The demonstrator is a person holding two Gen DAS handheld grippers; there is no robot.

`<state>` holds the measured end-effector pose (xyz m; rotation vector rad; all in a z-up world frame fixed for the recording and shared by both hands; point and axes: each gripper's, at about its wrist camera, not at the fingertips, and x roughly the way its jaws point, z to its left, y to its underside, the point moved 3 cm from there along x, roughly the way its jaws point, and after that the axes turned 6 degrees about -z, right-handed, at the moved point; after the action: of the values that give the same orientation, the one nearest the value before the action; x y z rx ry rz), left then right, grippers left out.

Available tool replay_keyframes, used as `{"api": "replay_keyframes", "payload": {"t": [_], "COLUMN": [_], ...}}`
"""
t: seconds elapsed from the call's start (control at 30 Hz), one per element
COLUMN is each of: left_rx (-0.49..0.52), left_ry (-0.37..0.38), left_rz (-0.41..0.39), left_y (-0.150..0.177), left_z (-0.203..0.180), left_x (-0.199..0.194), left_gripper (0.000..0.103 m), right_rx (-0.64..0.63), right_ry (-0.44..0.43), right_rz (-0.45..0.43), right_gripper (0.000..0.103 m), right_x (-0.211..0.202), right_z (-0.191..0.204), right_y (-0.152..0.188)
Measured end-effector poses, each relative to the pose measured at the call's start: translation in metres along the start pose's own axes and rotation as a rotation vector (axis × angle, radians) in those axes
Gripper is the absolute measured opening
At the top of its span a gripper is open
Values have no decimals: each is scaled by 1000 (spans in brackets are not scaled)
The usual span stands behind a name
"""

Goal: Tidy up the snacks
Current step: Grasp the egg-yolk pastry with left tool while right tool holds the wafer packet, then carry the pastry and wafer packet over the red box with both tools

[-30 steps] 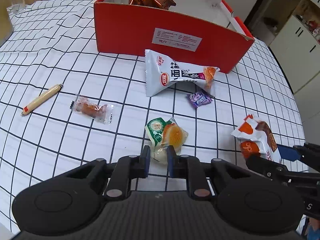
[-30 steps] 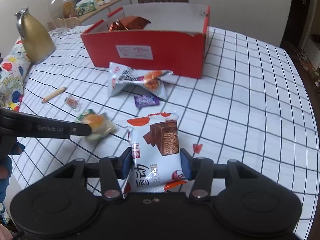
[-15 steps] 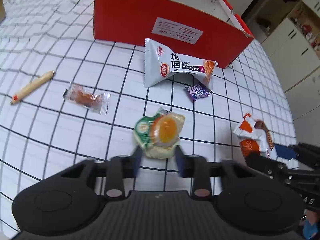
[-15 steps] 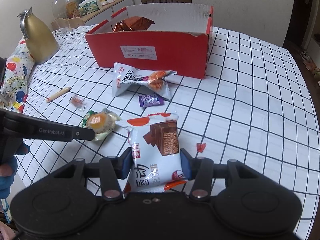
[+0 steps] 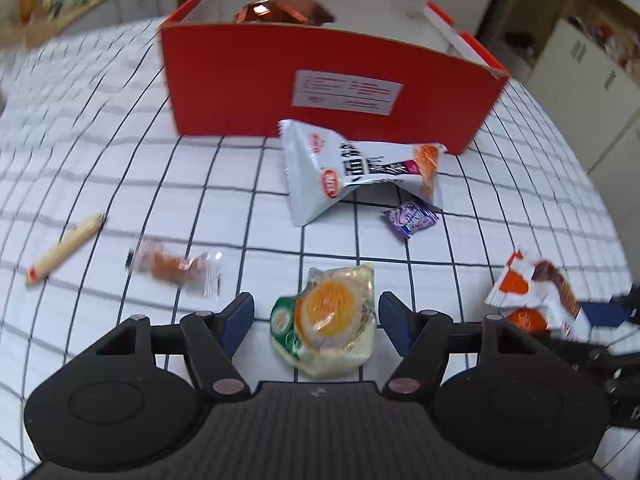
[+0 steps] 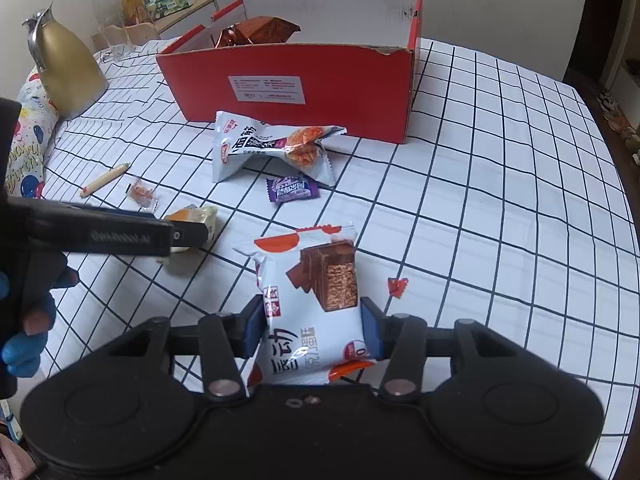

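My left gripper (image 5: 316, 316) is open, its fingers on either side of a green-and-orange egg-yolk pastry pack (image 5: 326, 322) that lies on the checked tablecloth; the fingers do not touch it. My right gripper (image 6: 314, 330) is shut on a white chocolate wafer pack (image 6: 316, 300), which also shows at the right in the left wrist view (image 5: 536, 300). The red cardboard box (image 5: 320, 80) stands behind, open at the top, with a copper foil bag (image 5: 280, 10) inside. The box also shows in the right wrist view (image 6: 296, 88).
On the cloth lie a white gluten snack bag (image 5: 360, 168), a purple candy (image 5: 410, 218), a small clear-wrapped snack (image 5: 176, 268) and a sausage stick (image 5: 64, 250). A gold jug (image 6: 64, 68) stands far left. A red wrapper scrap (image 6: 396, 285) lies beside the wafer pack.
My left gripper has opened wide and moved forward around the pastry pack, which was let go and now lies flat. The right gripper still holds the wafer pack.
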<state>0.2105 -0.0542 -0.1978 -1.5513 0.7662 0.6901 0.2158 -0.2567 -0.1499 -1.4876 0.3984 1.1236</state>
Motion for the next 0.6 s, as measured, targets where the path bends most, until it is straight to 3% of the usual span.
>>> {"api": "replay_keyframes", "payload": {"t": [0.17, 0.23, 0.3, 0.6], "left_rx": [73, 73, 74, 32], "left_ry": [3, 5, 7, -7], "left_rz": [10, 9, 8, 32], "left_y": [6, 7, 7, 6], "left_z": [-7, -7, -6, -1], "left_x": [8, 8, 7, 4], "left_gripper": [67, 65, 56, 49], "right_rx": [-2, -2, -3, 7], "right_ry": [4, 5, 4, 2], "right_rz": [7, 8, 10, 2], "right_gripper": [48, 48, 48, 48], "right_x": [3, 4, 4, 5], "right_z": [0, 0, 0, 3], "right_y": [-2, -2, -2, -3]}}
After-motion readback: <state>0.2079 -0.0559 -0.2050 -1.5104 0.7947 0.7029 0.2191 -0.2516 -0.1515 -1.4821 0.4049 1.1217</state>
